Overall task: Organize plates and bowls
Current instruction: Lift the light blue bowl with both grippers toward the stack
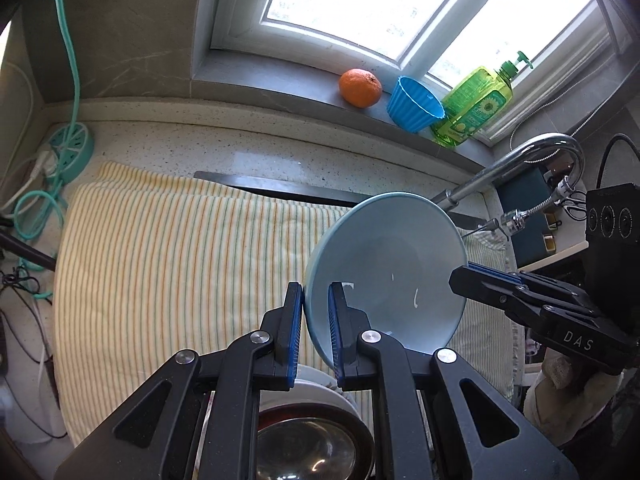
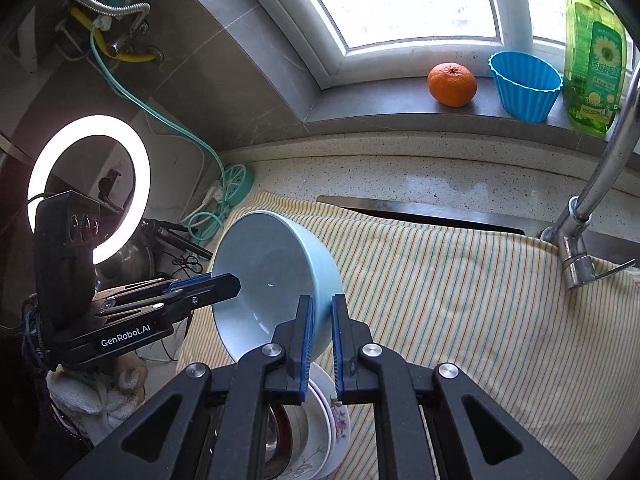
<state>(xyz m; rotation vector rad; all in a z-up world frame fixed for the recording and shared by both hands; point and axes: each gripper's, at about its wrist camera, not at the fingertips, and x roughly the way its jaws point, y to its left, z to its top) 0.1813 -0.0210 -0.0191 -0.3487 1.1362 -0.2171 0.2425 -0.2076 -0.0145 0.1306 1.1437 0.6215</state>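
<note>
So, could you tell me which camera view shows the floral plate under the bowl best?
The right wrist view: the floral plate shows its flower pattern there, below the right gripper. The left wrist view shows no pattern, only white edges and a metal bowl.

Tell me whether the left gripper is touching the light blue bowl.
Touching. The left wrist view shows the left gripper with its fingers clamped on the rim of the light blue bowl.

Pale blue ceramic bowl tilted above yellow-and-green striped cloth, rim clamped by left gripper at near edge and by right gripper on right. Steel bowl and white dishes stacked below. Orange tangerine, fluted blue plastic cup far on windowsill.
</note>
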